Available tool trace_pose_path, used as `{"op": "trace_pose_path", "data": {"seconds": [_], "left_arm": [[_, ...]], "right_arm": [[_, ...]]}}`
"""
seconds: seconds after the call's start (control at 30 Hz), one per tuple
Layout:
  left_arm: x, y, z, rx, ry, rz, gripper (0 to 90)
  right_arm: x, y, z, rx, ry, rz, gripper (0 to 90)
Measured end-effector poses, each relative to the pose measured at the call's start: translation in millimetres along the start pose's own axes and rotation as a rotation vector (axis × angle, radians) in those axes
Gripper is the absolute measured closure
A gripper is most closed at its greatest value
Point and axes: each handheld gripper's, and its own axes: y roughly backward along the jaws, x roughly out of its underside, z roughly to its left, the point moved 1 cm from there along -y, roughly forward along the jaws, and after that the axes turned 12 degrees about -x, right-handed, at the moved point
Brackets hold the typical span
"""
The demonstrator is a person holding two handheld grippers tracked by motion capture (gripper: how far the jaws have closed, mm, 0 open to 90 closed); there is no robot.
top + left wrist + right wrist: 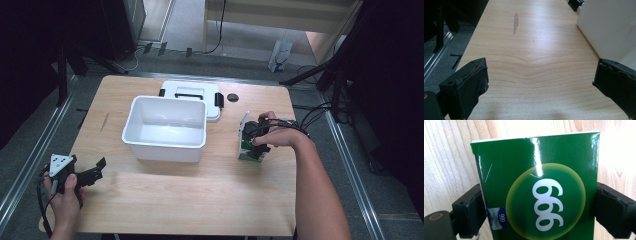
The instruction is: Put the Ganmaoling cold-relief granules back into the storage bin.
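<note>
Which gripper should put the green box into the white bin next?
Right. The right gripper has its jaws against both sides of the green box, beside the white bin. The left gripper sits open at the table's near-left edge.

High view: fixed cam above the person's edge of the wooden table (165, 195), facing fwd and down; whole top in frame, floor beyond at 12 o'clock. Left gripper (82, 175) sits at 8 o'clock, right gripper (257, 140) at 3 o'clock.

Left gripper view: cam low, near the tabletop (534, 62), looking along the boards; white bin (609, 27) wall at 2 o'clock. Shares w/ high view: the bin (165, 127) and the dark streak (515, 23) in the wood (104, 122).

Right gripper view: cam very close, aimed down at the green box (539, 195), wood grain behind. Shares w/ high view: that box (246, 147).
</note>
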Motion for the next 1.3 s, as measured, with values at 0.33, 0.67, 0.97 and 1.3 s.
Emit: {"op": "trace_pose_path", "data": {"seconds": [0.33, 0.67, 0.97, 1.3], "left_arm": [[0.0, -0.1, 0.4, 0.003, -0.001, -0.001, 0.0], [0.2, 0.4, 0.5, 0.007, 0.004, -0.003, 0.0], [0.1, 0.3, 0.7, 0.005, 0.005, 0.000, 0.0], [0.0, 0.0, 0.5, 0.005, 0.005, -0.002, 0.0]], "right_arm": [[4.0, 9.7, 0.5, 0.006, -0.028, -0.078, 16.2], [-1.2, 25.9, 7.1, -0.011, -0.028, -0.111, 16.7], [-17.7, 47.4, 11.1, -0.014, -0.005, -0.132, 16.7], [-43.1, 76.5, 15.5, -0.049, 0.010, -0.153, 16.7]]}}
